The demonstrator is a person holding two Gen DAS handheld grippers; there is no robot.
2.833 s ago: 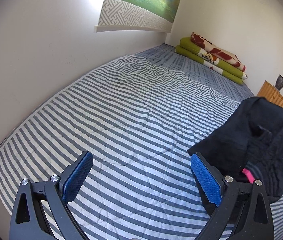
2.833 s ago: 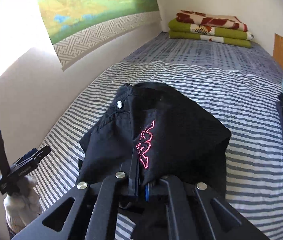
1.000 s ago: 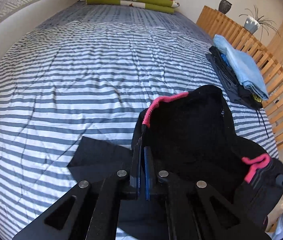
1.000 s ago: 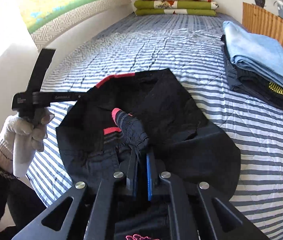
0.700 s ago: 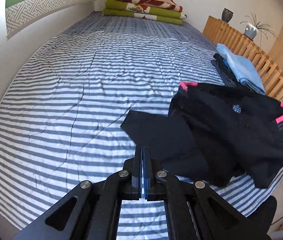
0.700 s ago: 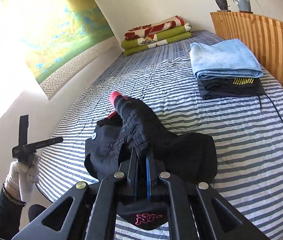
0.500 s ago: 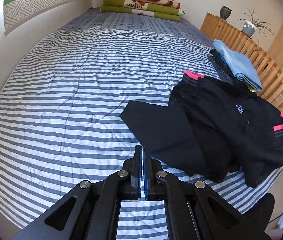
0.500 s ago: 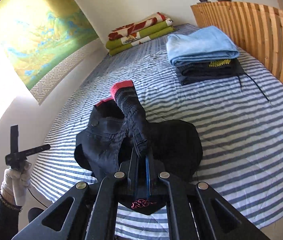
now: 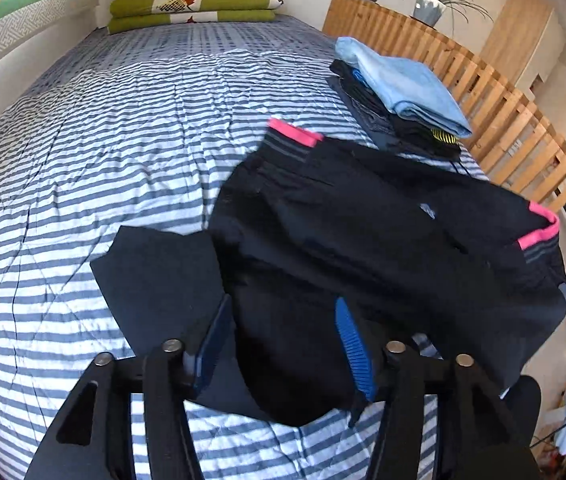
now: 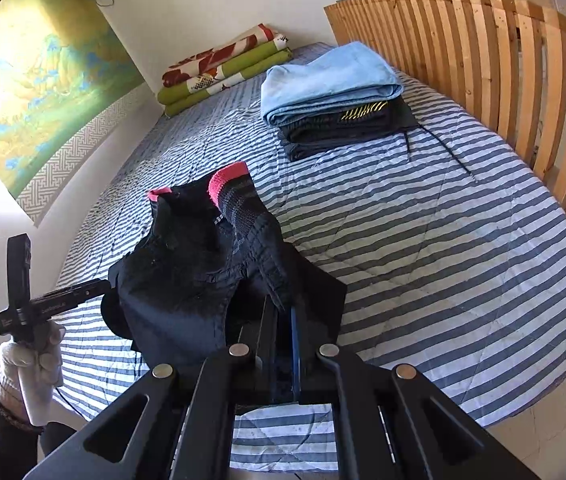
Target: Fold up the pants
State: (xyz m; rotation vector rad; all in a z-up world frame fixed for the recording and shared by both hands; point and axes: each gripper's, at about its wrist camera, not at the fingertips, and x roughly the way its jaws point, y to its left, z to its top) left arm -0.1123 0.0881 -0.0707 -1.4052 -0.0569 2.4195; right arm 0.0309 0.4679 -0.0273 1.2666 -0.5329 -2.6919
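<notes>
The black pants (image 9: 363,216) with pink cuffs (image 9: 295,136) lie bunched on the striped bed (image 9: 103,140), near its front right edge. My left gripper (image 9: 285,340) is open just above the near part of the pants, and dark cloth shows between its blue pads (image 9: 353,344). I cannot tell whether they touch the cloth. In the right wrist view my right gripper (image 10: 283,320) is shut on a fold of the pants (image 10: 187,280), holding one cuffed leg (image 10: 229,178) raised. A gloved hand (image 10: 31,364) holds the left gripper (image 10: 99,287) at the pants' left side.
A folded stack, light blue on dark clothes (image 9: 403,92), sits by the slatted wooden rail (image 9: 495,96) on the right. Folded green and red blankets (image 9: 191,0) lie at the far end. The wall with a poster (image 10: 35,80) bounds the left side.
My left gripper, shut half a second ago, has opened and come closer over the pants. My right gripper keeps its hold on the raised leg.
</notes>
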